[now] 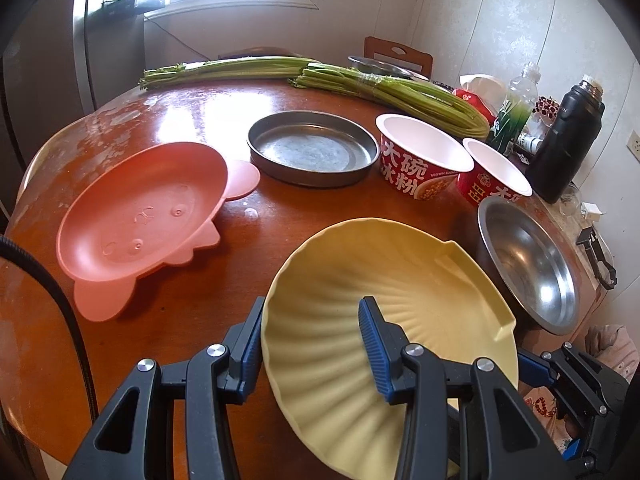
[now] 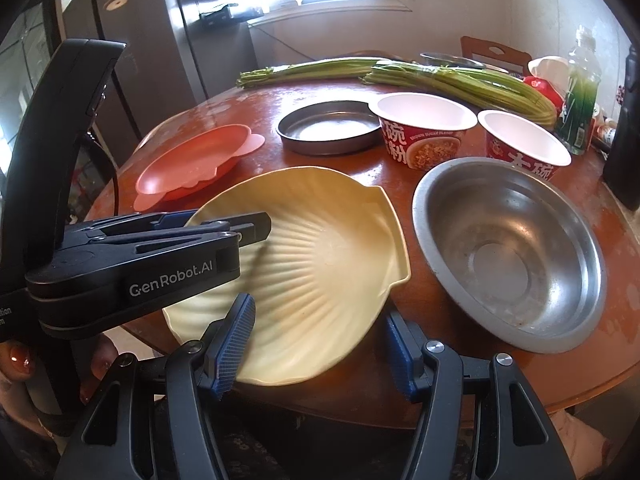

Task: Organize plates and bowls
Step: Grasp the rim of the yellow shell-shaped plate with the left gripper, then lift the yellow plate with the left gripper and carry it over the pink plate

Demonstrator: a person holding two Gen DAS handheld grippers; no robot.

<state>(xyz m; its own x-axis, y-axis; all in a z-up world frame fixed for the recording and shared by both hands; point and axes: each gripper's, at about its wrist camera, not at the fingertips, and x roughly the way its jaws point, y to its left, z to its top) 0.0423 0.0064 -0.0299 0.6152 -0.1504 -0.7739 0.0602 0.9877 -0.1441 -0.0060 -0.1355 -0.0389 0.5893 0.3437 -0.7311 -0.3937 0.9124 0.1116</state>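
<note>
Left wrist view
Left gripper (image 1: 312,344): clamped on the near-left rim of the yellow shell plate (image 1: 400,304), one pad outside, one inside.
Yellow shell plate: tilted, at the near table (image 1: 192,112) edge.
Pink plate (image 1: 140,216): left of it, apart.
Metal pan (image 1: 312,148): centre, beyond both.
Two red paper bowls (image 1: 424,156): side by side, right of the pan.
Steel bowl (image 1: 528,264): just right of the yellow plate.
Greens (image 1: 360,80): far side.

Right wrist view
Right gripper (image 2: 320,344): jaws parted, straddling the yellow plate's near edge; whether the pads press on it cannot be told.
Left gripper: enters from the left, gripping the plate's rim.
Steel bowl: upright, empty, right of the plate.
</note>
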